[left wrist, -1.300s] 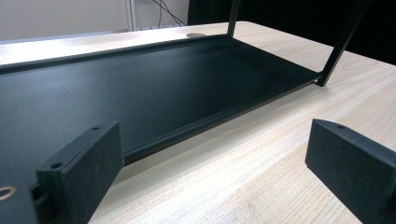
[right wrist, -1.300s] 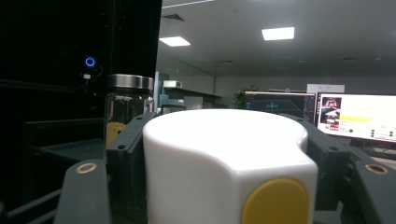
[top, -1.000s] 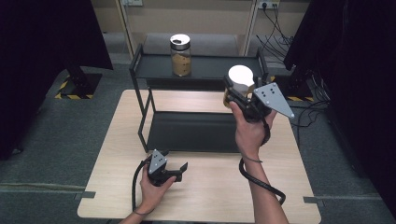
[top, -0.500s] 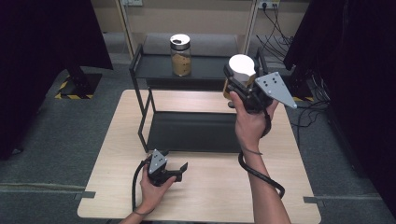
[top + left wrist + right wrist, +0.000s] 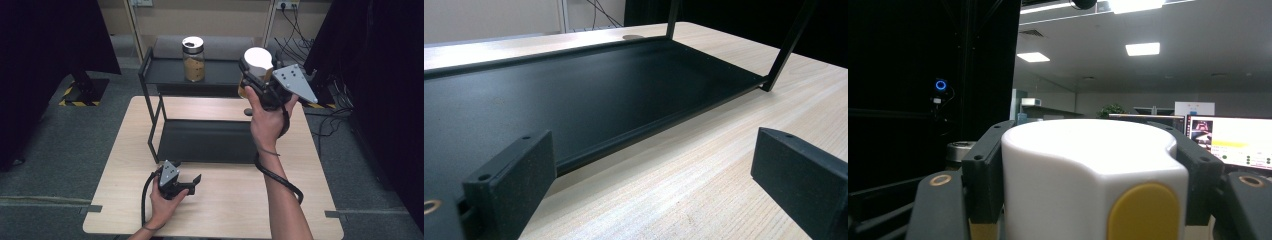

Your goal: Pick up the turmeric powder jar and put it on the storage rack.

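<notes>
My right gripper (image 5: 251,70) is shut on a jar with a white lid (image 5: 258,58) and holds it in the air over the right end of the black rack's top shelf (image 5: 220,70). In the right gripper view both jaws press the sides of the white lid (image 5: 1083,165), which bears a yellow spot. A second jar (image 5: 193,59) with brown contents stands upright on the top shelf, to the left. My left gripper (image 5: 195,183) rests on the wooden table (image 5: 125,150) in front of the rack, open, with nothing between its jaws (image 5: 649,165).
The rack's lower shelf (image 5: 589,85) lies bare just ahead of the left gripper. Thin black posts (image 5: 149,105) carry the top shelf. Black curtains hang at both sides, and cables lie on the floor at the back right (image 5: 295,30).
My right hand has lifted the white-lidded jar higher, toward the top shelf's level. The left gripper has stayed where it was.
</notes>
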The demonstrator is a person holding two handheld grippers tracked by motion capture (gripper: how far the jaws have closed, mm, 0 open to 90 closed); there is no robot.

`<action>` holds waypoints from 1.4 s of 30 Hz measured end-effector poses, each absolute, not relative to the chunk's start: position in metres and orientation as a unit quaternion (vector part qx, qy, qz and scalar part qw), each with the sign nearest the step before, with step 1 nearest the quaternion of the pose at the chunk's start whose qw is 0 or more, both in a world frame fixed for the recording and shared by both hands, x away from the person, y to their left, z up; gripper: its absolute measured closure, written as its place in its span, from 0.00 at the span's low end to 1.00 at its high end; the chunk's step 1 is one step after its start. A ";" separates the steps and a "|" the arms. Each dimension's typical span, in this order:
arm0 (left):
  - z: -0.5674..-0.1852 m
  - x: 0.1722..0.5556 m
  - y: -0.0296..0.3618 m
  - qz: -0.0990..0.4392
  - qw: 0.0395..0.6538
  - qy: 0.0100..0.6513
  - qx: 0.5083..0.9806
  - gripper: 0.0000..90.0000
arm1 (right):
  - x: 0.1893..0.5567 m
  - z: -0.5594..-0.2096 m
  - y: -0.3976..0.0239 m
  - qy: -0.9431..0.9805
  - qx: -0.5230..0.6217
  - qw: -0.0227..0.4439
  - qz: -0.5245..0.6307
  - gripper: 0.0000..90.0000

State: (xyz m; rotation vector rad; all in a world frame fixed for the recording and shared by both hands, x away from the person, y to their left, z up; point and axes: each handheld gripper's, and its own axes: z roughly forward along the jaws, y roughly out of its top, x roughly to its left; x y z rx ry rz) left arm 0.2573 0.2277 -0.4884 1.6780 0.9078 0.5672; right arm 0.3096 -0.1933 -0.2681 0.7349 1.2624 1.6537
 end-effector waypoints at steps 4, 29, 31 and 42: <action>-0.488 0.257 0.228 0.239 0.544 0.382 0.708 0.04 | 0.313 -0.265 -0.193 0.511 0.299 0.450 0.668 0.35; -0.488 0.258 0.227 0.236 0.545 0.380 0.709 0.04 | 0.356 -0.241 -0.184 0.521 0.337 0.438 0.651 0.35; -0.488 0.258 0.227 0.238 0.544 0.380 0.709 0.04 | 0.360 -0.238 -0.183 0.521 0.340 0.438 0.648 0.35; -0.488 0.259 0.227 0.236 0.544 0.378 0.711 0.04 | 0.372 -0.233 -0.179 0.527 0.358 0.433 0.637 0.35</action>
